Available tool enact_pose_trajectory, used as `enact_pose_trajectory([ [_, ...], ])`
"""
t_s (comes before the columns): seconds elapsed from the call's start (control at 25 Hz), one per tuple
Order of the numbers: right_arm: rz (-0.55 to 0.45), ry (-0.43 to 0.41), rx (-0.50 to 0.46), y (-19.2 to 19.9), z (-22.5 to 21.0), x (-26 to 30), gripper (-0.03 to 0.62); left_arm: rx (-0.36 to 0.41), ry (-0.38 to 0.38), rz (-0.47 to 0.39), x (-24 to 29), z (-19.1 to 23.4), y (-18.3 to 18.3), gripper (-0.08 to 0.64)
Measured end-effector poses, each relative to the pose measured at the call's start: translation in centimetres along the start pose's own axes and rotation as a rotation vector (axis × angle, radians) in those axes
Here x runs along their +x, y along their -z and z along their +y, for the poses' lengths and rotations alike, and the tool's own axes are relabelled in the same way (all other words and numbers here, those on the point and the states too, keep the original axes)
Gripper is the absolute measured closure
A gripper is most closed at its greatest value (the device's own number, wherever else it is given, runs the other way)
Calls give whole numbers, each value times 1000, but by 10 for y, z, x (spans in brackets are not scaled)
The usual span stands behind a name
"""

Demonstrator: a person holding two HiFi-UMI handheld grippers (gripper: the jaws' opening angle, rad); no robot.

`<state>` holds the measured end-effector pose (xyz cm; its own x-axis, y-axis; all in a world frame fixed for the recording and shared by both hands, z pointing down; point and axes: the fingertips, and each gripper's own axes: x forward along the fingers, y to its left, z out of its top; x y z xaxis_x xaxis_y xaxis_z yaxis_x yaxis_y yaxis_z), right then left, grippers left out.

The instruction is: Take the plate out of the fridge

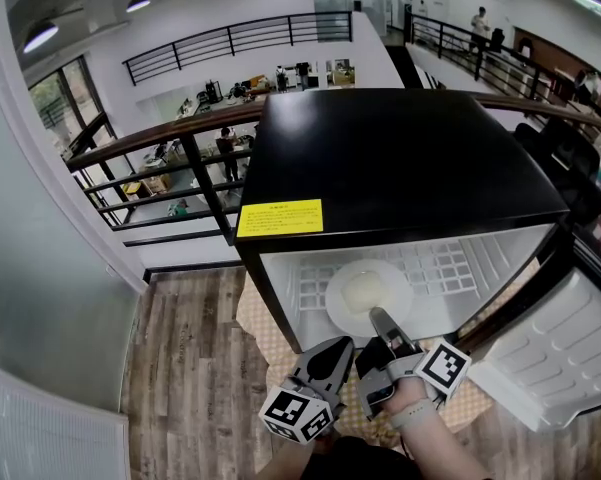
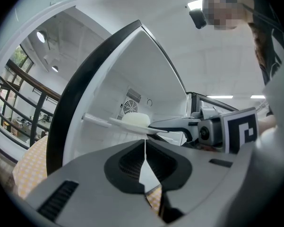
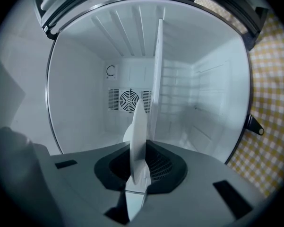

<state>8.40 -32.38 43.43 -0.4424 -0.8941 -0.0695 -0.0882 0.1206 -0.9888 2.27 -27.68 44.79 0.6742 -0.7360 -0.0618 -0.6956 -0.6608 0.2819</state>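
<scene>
A white plate (image 1: 365,293) with a pale round lump of food on it lies on the wire shelf (image 1: 460,268) inside the open black mini fridge (image 1: 400,158). My right gripper (image 1: 380,316) reaches into the fridge front and is shut on the plate's near rim. In the right gripper view the plate (image 3: 139,126) stands edge-on between the jaws of the right gripper (image 3: 137,150). My left gripper (image 1: 338,346) hangs just outside the fridge front, left of the right one, shut with nothing in it. The left gripper view shows the left gripper (image 2: 145,143), the plate (image 2: 132,122) and the right gripper (image 2: 153,126) pinching it.
The fridge door (image 1: 560,358) is swung open to the right. A yellow checked cloth (image 1: 265,333) lies under the fridge on the wood floor. A dark railing (image 1: 180,148) runs behind on the left. A fan grille (image 3: 129,100) sits in the fridge's back wall.
</scene>
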Motion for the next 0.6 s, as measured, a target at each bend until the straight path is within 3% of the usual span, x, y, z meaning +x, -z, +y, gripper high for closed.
enact_pose_trajectory([
  [0.6,-59,-10,28,2,2,-34,532,4,47,6,-11,-20,-1,545],
])
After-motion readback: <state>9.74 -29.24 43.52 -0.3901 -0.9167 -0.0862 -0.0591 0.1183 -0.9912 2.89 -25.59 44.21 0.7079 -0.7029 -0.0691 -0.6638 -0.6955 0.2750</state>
